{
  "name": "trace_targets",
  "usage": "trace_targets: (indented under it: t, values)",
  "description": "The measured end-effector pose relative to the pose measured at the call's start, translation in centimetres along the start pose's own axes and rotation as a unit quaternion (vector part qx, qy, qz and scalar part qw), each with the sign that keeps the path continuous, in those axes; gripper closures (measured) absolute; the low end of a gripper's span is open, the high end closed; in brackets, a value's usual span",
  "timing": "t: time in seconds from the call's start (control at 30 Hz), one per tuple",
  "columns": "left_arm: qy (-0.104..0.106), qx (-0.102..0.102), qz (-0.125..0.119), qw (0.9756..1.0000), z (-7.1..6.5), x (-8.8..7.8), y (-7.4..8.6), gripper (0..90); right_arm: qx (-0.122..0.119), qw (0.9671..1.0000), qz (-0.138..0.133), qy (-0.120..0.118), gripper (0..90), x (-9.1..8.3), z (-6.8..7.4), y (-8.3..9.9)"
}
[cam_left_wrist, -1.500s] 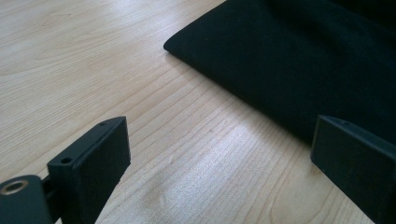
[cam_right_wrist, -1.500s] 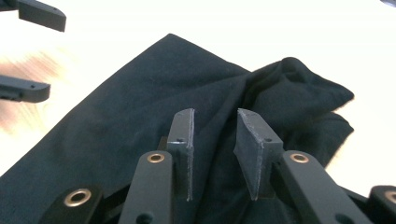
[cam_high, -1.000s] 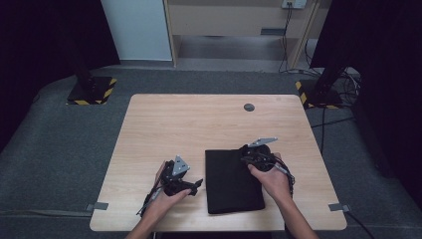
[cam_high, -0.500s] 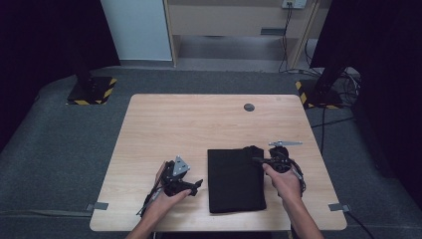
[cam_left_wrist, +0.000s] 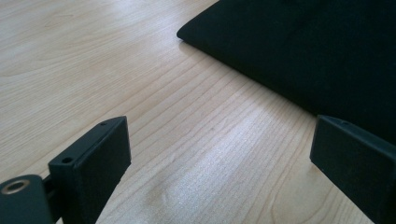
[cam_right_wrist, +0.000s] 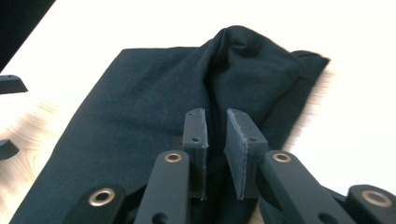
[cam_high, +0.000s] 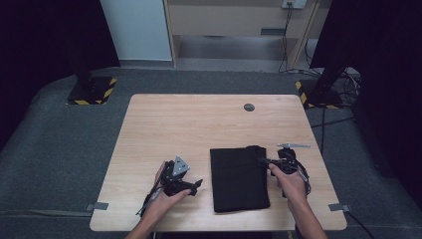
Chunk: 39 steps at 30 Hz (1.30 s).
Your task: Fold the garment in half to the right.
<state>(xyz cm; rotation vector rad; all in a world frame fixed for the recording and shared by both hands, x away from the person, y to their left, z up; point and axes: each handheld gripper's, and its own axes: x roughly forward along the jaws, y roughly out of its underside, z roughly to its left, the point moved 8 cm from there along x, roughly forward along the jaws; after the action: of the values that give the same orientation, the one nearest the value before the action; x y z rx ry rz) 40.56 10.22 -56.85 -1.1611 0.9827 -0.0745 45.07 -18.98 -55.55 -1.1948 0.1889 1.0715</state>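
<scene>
A folded black cloth (cam_high: 239,177) lies on the near half of the wooden table (cam_high: 199,129). My right gripper (cam_high: 262,161) is at the cloth's upper right edge, pointing left over it. In the right gripper view its jaws (cam_right_wrist: 215,126) stand a narrow slit apart and have just been opening. A raised ridge of the cloth (cam_right_wrist: 243,60) runs into the slit, and the pads do not press it. My left gripper (cam_high: 197,186) rests on the table left of the cloth, open, with bare wood between its jaws (cam_left_wrist: 219,154) and the cloth (cam_left_wrist: 303,46) just beyond.
A small dark round disc (cam_high: 249,107) sits in the tabletop near the far edge. Two stands with yellow-and-black bases (cam_high: 92,92) (cam_high: 318,94) are on the grey floor beyond the table's far corners. A pale cabinet (cam_high: 239,20) is behind.
My right gripper has moved to the right, from over the cloth's upper right part to its right edge, and that edge has shifted slightly right with it. The left gripper has stayed still.
</scene>
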Motion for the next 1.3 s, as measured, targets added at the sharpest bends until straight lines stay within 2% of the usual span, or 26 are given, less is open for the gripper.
trace_targets:
  t: [0.1,0.23,0.3,0.33,0.57,0.63,0.7,0.77,0.83,0.97,1.07,1.17,1.23,1.3]
  values:
    - [0.000,0.002,0.000,1.0000,-0.1,0.0,-0.1,4.7,-0.016,0.9999,0.005,0.002,74.0,-1.5,0.2,0.8]
    - [0.000,0.004,0.002,1.0000,-0.6,0.1,-0.2,4.6,-0.020,0.9997,0.010,-0.002,71.6,-2.4,0.2,2.0]
    - [0.002,0.006,0.002,1.0000,-1.0,0.3,-0.3,4.5,-0.017,0.9997,0.010,-0.012,70.7,-3.1,0.3,3.0]
    - [0.005,0.010,0.004,0.9999,-1.4,0.3,-0.4,4.5,-0.017,0.9995,0.014,-0.024,69.6,-3.6,0.7,3.9]
    - [0.011,0.019,0.010,0.9997,-3.1,1.0,-0.5,3.5,-0.026,0.9977,0.031,-0.055,64.5,-4.1,2.1,6.9]
    - [0.013,0.021,0.013,0.9996,-3.5,1.3,-0.5,3.4,-0.028,0.9972,0.039,-0.058,62.6,-4.0,2.4,7.5]
    - [0.016,0.026,0.014,0.9994,-3.8,1.4,-0.5,3.3,-0.030,0.9967,0.047,-0.059,64.2,-3.9,2.6,7.8]
    - [0.016,0.026,0.012,0.9995,-4.0,1.4,-0.7,3.1,-0.036,0.9962,0.053,-0.058,73.5,-3.8,2.7,8.1]
    - [0.015,0.027,0.011,0.9995,-4.1,1.4,-0.7,3.1,-0.039,0.9958,0.058,-0.060,86.7,-3.8,2.7,8.2]
    - [0.011,0.025,0.013,0.9995,-3.7,1.3,-0.5,3.2,-0.044,0.9955,0.057,-0.061,88.5,-4.5,3.0,8.1]
    - [0.007,0.019,0.014,0.9997,-3.2,1.2,-0.4,3.2,-0.037,0.9965,0.052,-0.054,88.5,-5.2,2.7,8.1]
    - [0.003,0.015,0.016,0.9998,-2.8,1.2,-0.2,3.1,-0.038,0.9966,0.067,-0.030,84.8,-4.8,1.7,8.9]
    - [0.001,0.013,0.016,0.9998,-2.5,1.1,-0.2,3.2,-0.042,0.9963,0.072,-0.023,75.8,-4.5,1.2,9.3]
    - [-0.001,0.010,0.016,0.9998,-2.2,1.0,-0.1,3.2,-0.044,0.9969,0.060,-0.027,69.5,-4.6,1.3,9.1]
